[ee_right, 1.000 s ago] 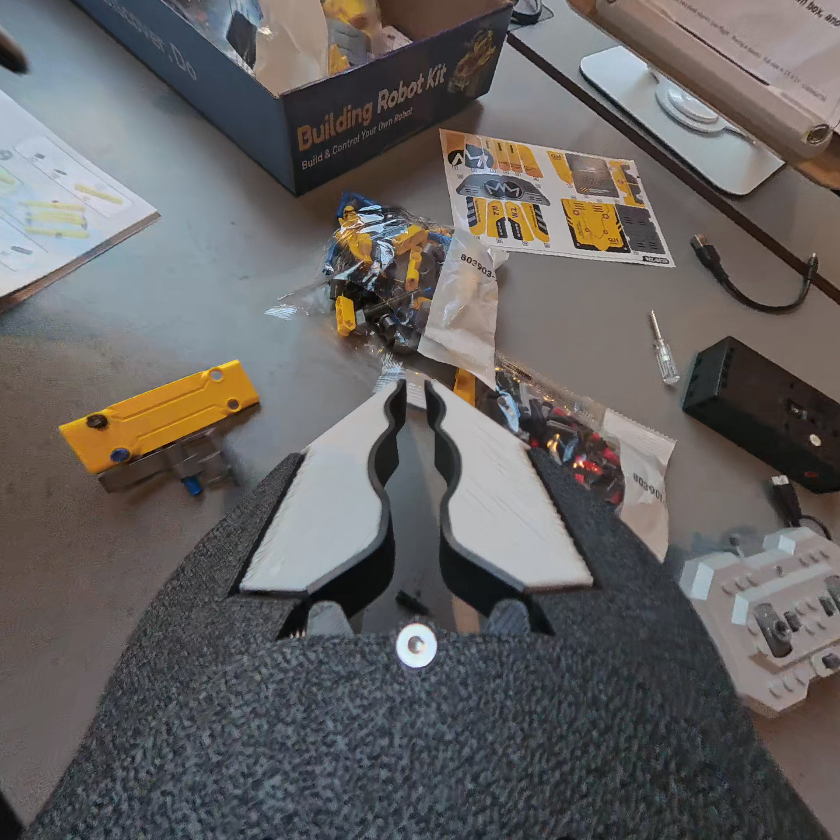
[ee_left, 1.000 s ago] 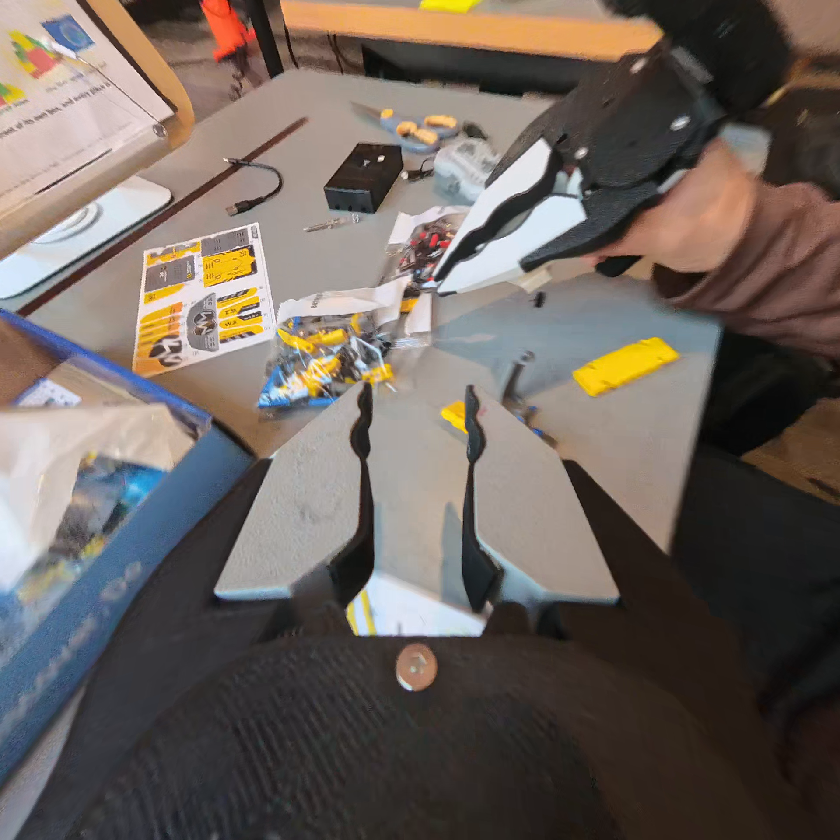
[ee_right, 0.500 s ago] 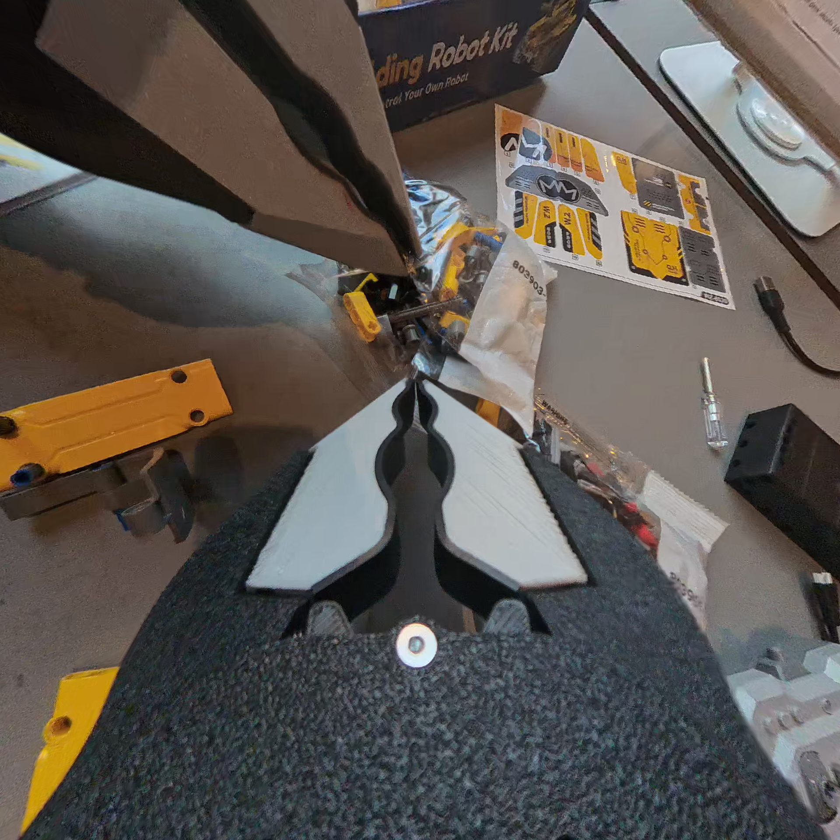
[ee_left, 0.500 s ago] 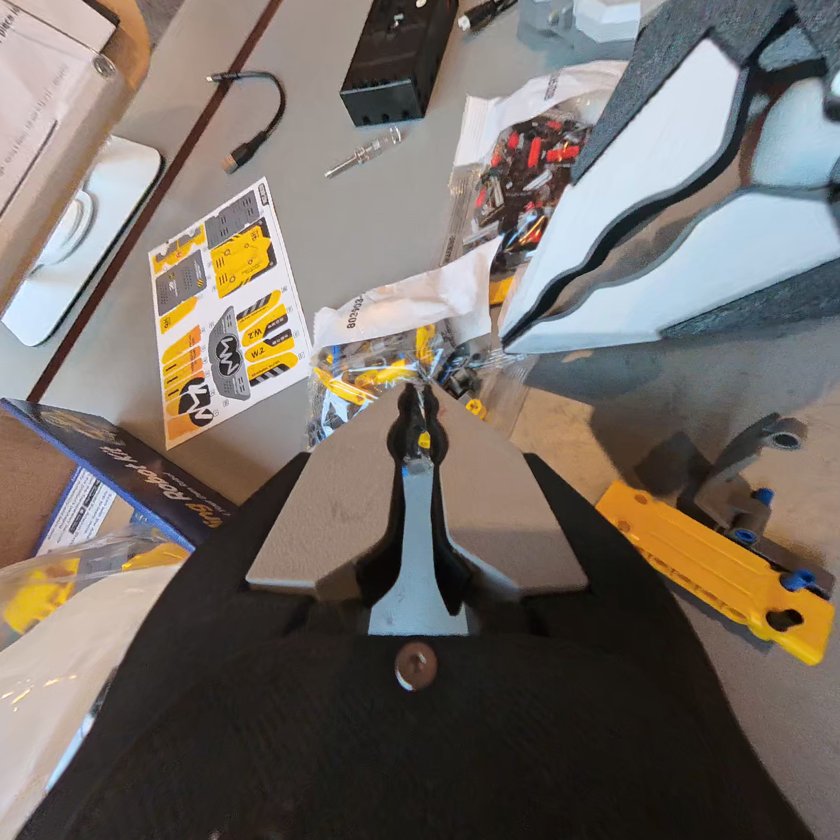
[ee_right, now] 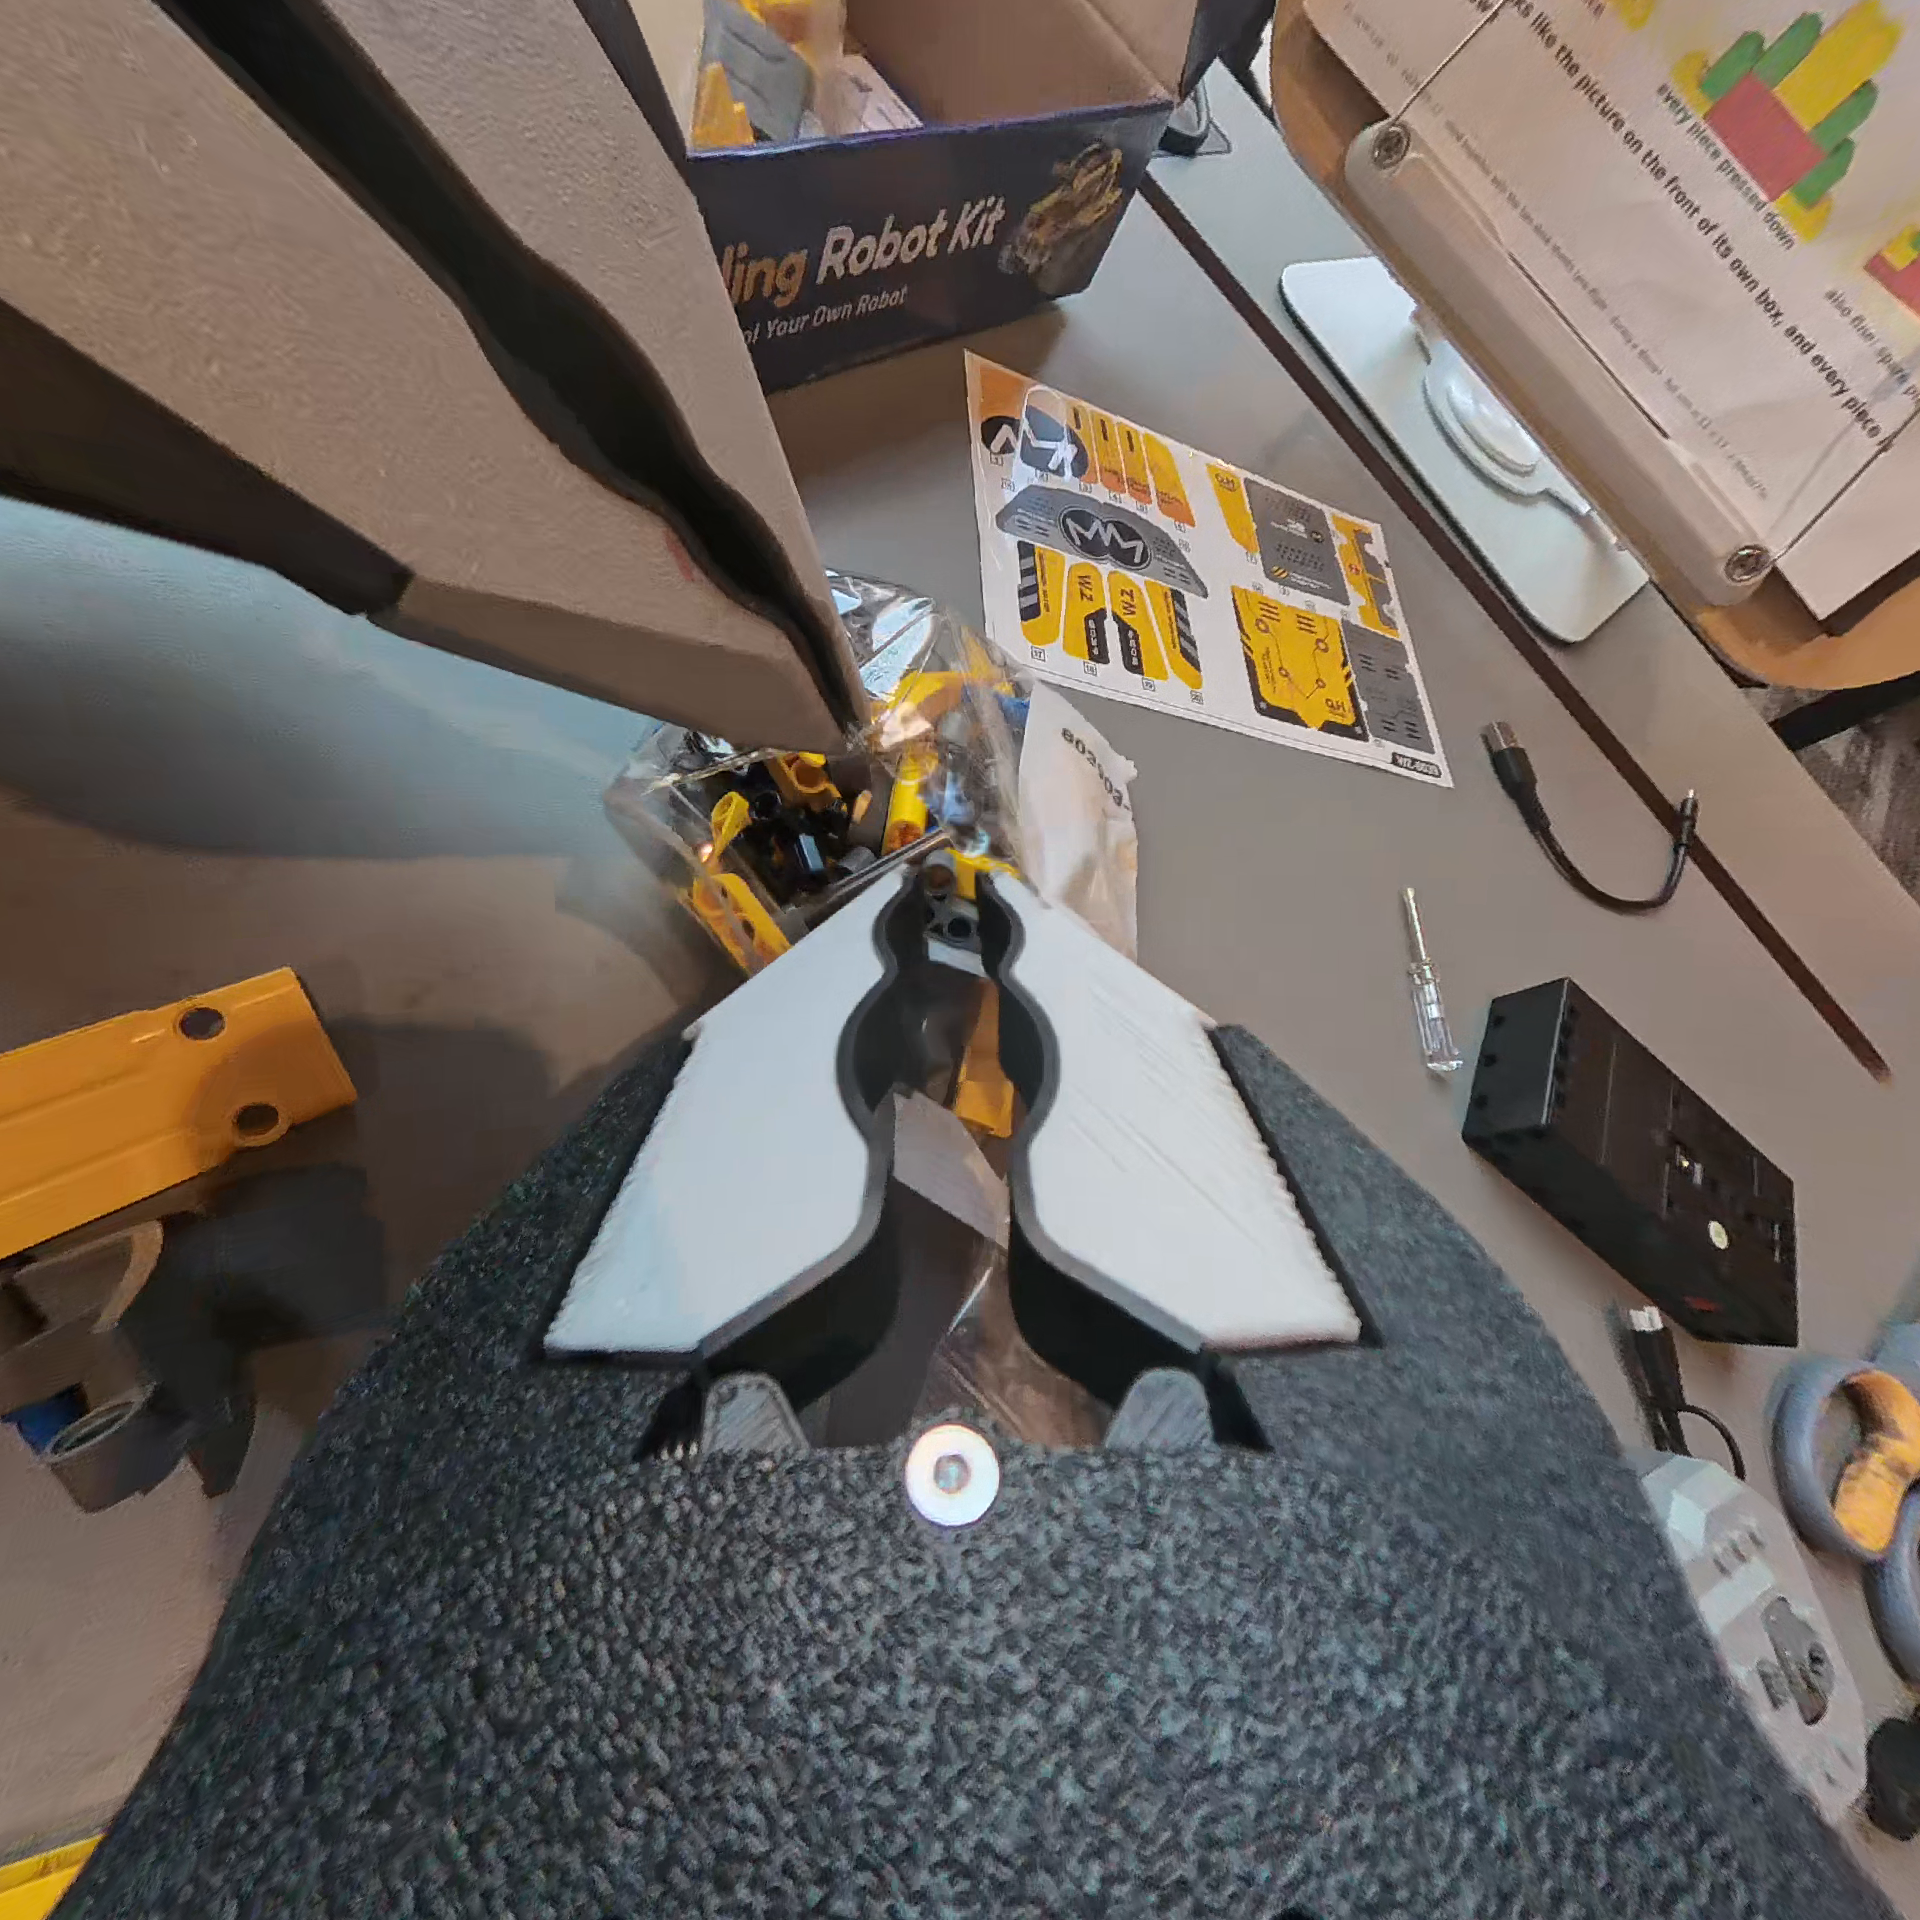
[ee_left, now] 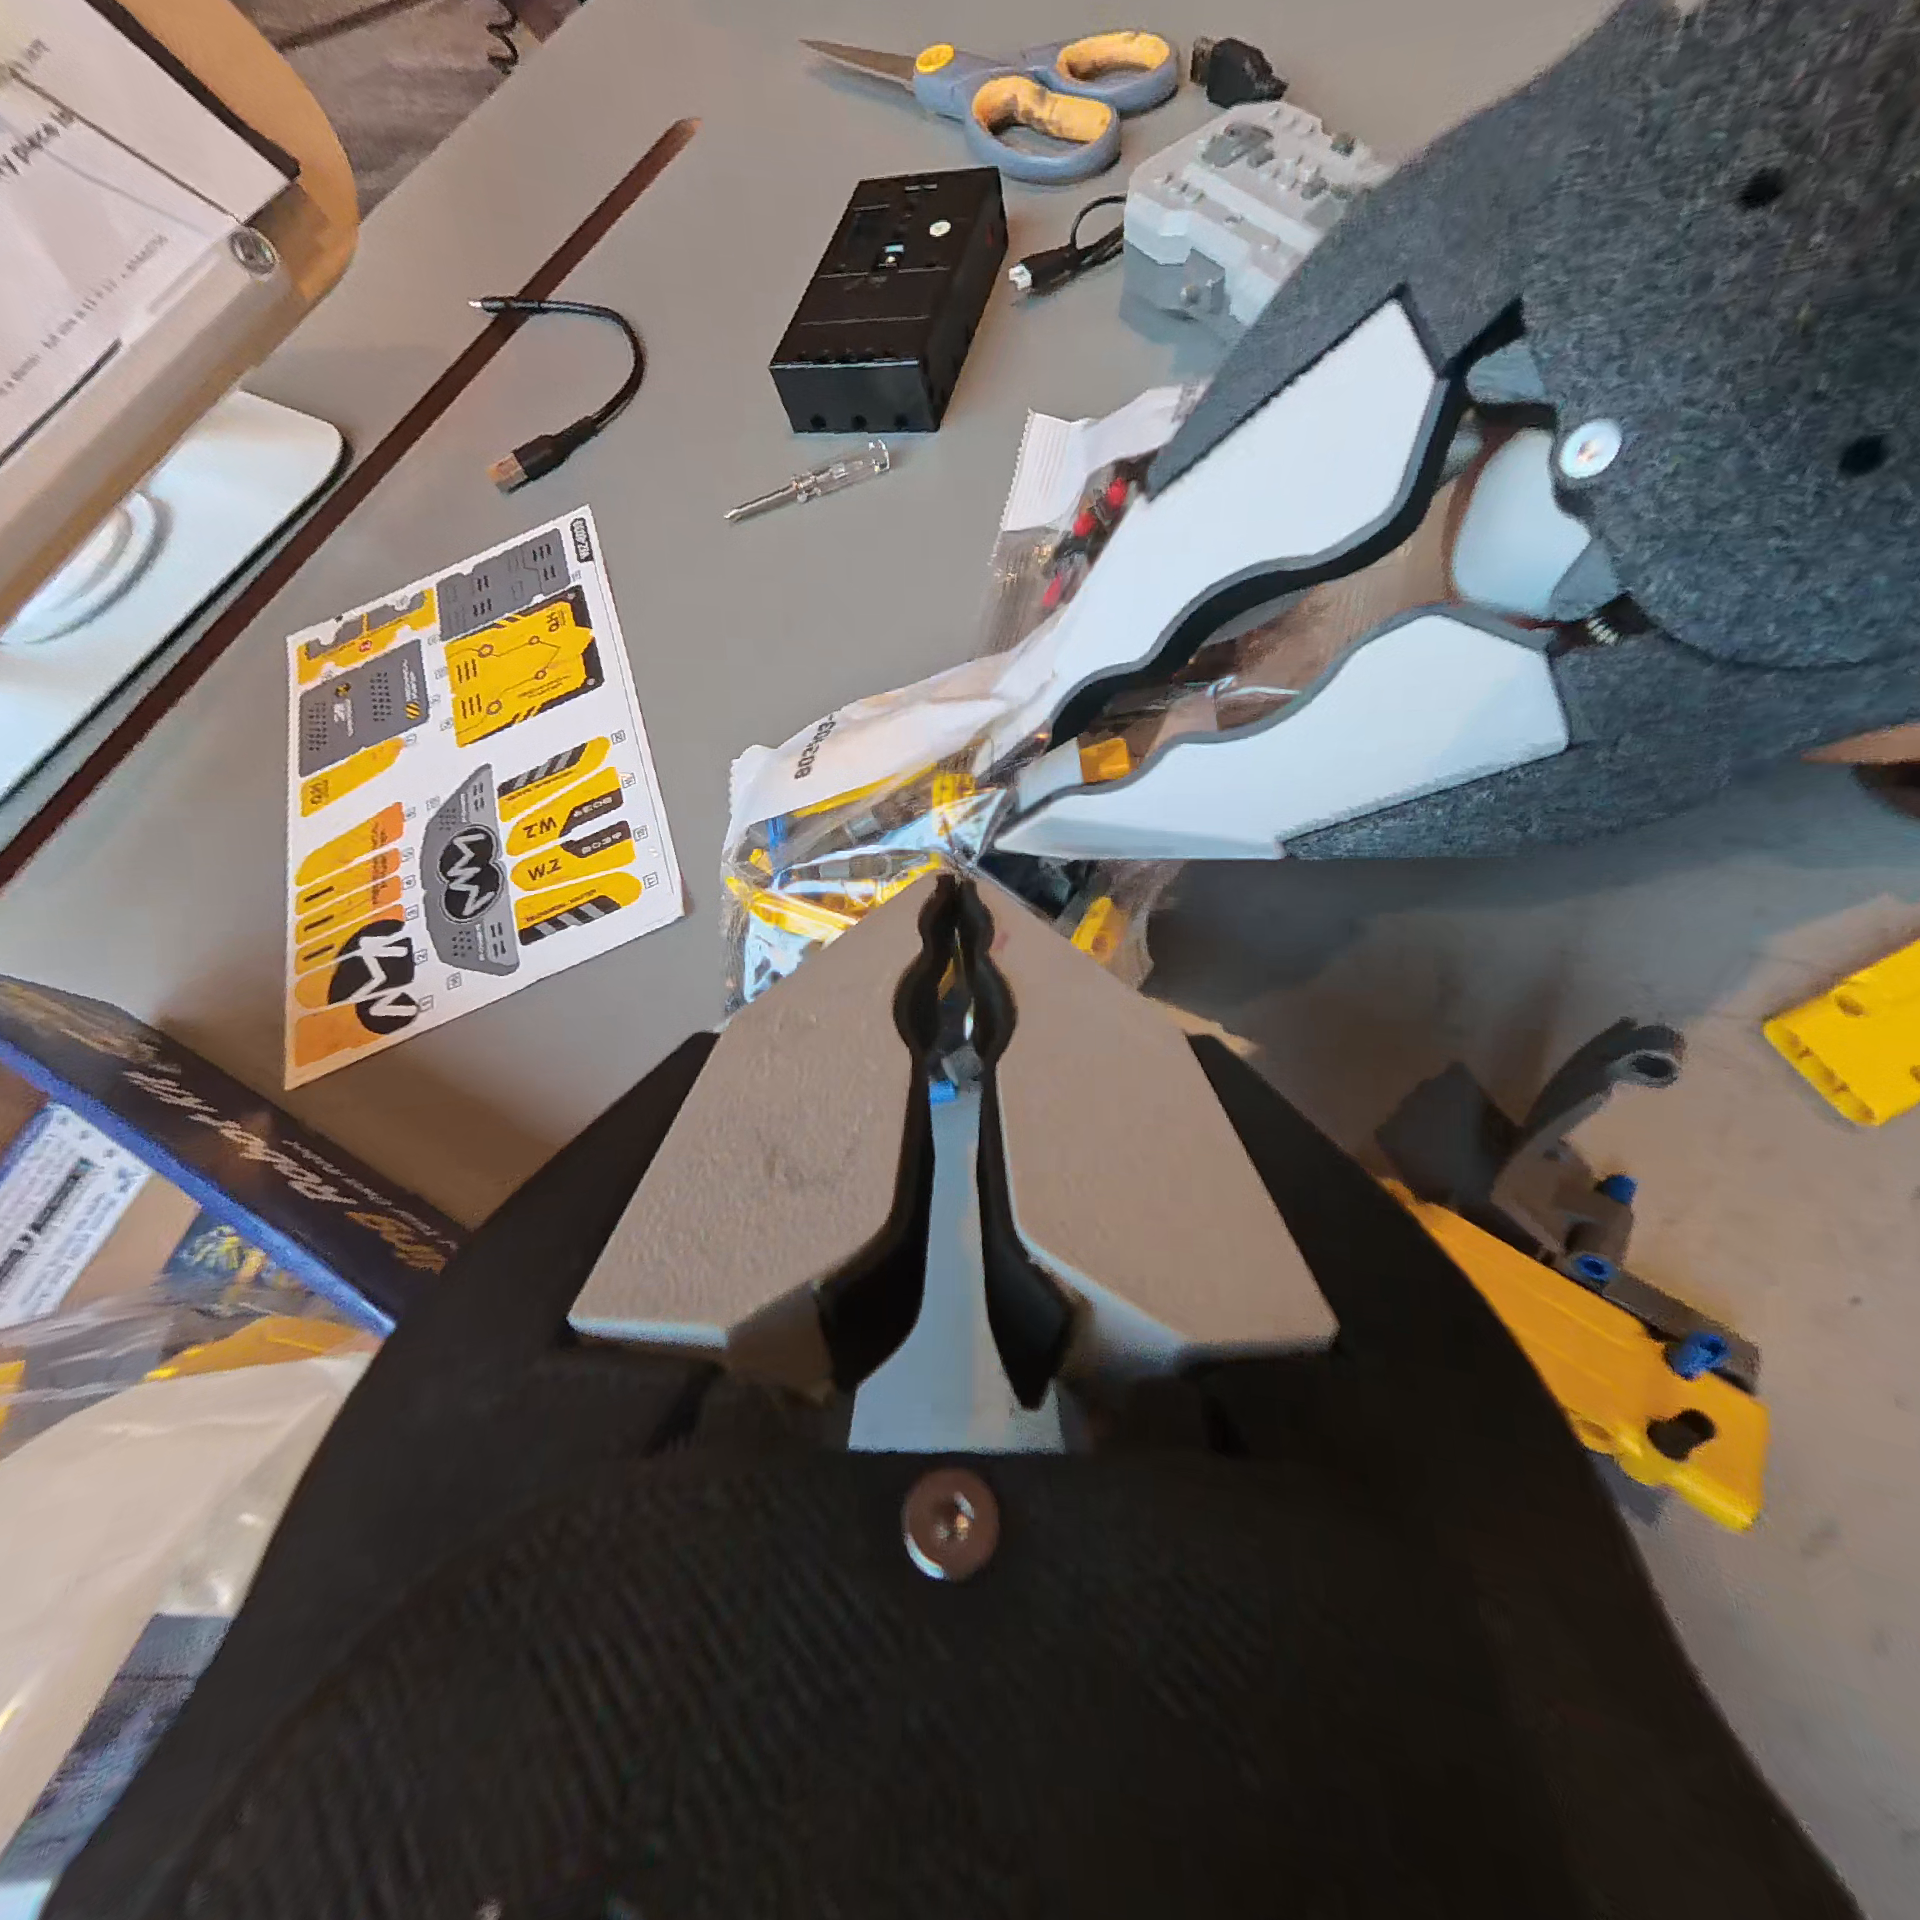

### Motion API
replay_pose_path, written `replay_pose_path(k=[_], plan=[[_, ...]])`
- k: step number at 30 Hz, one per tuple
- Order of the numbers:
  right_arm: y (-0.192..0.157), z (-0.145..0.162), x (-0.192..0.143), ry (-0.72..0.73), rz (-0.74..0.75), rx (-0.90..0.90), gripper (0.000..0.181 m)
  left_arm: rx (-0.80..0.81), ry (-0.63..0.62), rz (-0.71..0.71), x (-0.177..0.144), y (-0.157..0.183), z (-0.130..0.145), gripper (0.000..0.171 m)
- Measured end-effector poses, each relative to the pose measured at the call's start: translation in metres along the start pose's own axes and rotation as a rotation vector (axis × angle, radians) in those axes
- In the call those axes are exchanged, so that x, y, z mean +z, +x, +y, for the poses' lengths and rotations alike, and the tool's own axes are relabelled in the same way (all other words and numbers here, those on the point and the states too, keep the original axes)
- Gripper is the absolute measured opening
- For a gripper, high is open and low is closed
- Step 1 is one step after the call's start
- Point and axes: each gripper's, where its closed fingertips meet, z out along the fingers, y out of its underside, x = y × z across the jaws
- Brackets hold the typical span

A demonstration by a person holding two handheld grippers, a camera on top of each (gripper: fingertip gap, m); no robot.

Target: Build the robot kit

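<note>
A clear plastic bag point(ee_left: 831, 831) of yellow, black and blue building pieces is gripped from two sides on the grey table point(ee_left: 312, 540). The left gripper point(ee_left: 951, 894) is clenched on a crinkled fold of the bag, its tips pressed together on the film. The right gripper point(ee_right: 948, 891) is clamped on the same bag at another edge — its tips are nearly together with film and small pieces seen between them, and the bag's white header strip point(ee_right: 1081, 810) lies just beside it. In the left wrist view the two sets of tips are seen very near each other over the bag.

A sticker sheet point(ee_left: 468, 790) lies flat near the bag. Further off are seen a small screwdriver point(ee_left: 810, 483), a black box point(ee_left: 894, 301), a short black cable point(ee_left: 582, 405) and scissors point(ee_left: 1029, 94). A yellow and grey assembly point(ee_left: 1579, 1320) rests beside the left gripper, and an open cardboard kit box point(ee_right: 935, 239) stands behind the bag.
</note>
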Motion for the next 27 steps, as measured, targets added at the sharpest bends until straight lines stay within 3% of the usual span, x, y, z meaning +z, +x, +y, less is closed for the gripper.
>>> replay_pose_path(k=[8, 15, 17, 27], plan=[[-0.008, 0.016, 0.008, -0.088, -0.033, -0.024, 0.017, -0.071, 0.01, 0.048, 0.002, 0.001, 0.001, 0.0], [0.011, 0.016, 0.004, -0.093, 0.089, -0.03, 0.015, -0.04, -0.005, 0.03, 0.005, 0.006, 0.003, 0.0], [0.016, 0.01, -0.002, -0.061, 0.129, -0.04, 0.007, -0.046, -0.004, 0.03, 0.005, 0.005, 0.003, 0.0], [0.001, 0.014, -0.005, -0.059, 0.051, -0.007, 0.008, -0.083, 0.005, 0.048, 0.006, 0.005, 0.003, 0.0]])
